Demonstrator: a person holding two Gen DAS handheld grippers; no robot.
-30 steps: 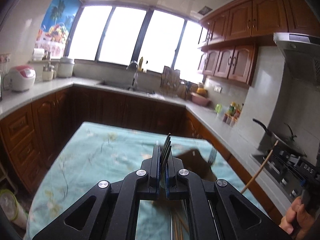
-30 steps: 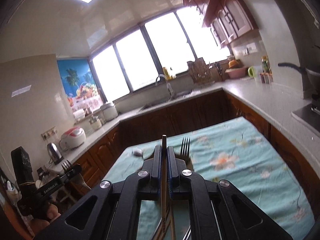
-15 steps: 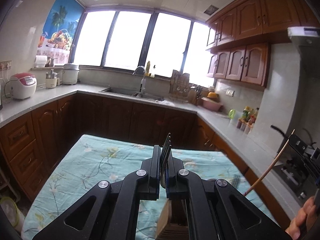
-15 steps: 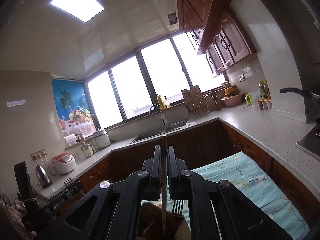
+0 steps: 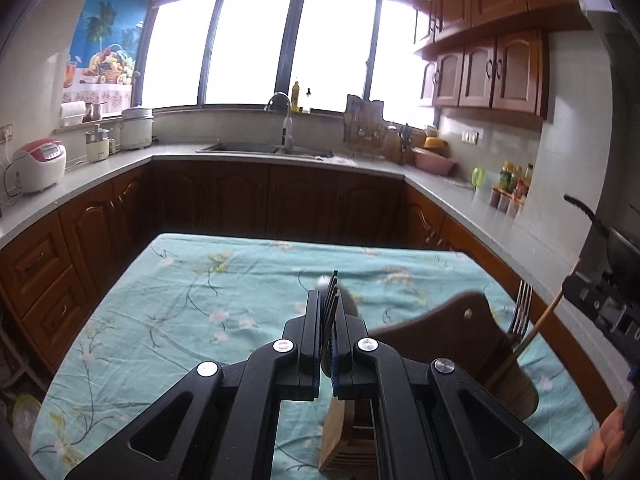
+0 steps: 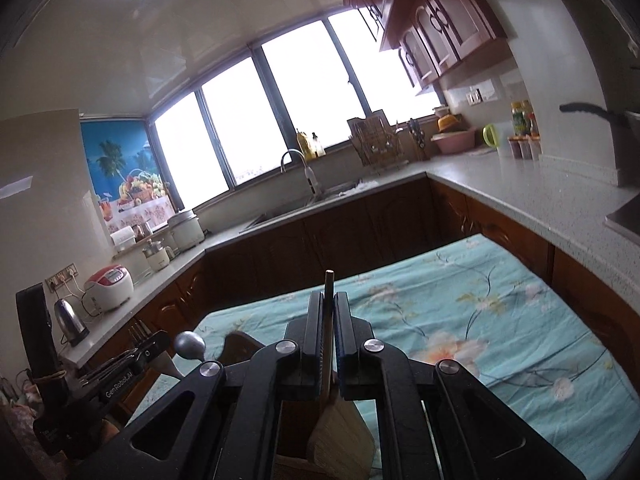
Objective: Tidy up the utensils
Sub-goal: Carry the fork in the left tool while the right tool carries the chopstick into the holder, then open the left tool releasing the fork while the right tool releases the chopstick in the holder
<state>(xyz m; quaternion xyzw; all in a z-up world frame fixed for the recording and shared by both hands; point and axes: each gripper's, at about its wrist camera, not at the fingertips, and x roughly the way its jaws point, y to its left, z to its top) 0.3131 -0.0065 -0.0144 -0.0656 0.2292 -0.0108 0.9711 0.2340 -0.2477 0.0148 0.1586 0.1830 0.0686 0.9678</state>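
My left gripper (image 5: 327, 320) is shut on a dark fork (image 5: 332, 292), tines sticking up past the fingertips. It hovers over a brown wooden utensil holder (image 5: 452, 340) on the floral table (image 5: 200, 300). A metal fork (image 5: 520, 312) stands in the holder. My right gripper (image 6: 328, 320) is shut on a wooden chopstick (image 6: 329, 292); its lower end reaches down into the holder (image 6: 344, 436). The chopstick also shows in the left wrist view (image 5: 532, 336), slanting into the holder. The left gripper with its fork shows at lower left of the right wrist view (image 6: 140, 338).
A grey round spoon bowl (image 6: 190, 345) stands up from the holder. Kitchen counters (image 5: 100, 168) wrap around the table, with a sink (image 5: 264, 148), rice cookers (image 5: 38, 164) and a stove with a pan (image 5: 592, 216) at right.
Both grippers have dipped down toward the holder. The chopstick's lower end now reaches into it, and the left gripper's fork sits just left of it.
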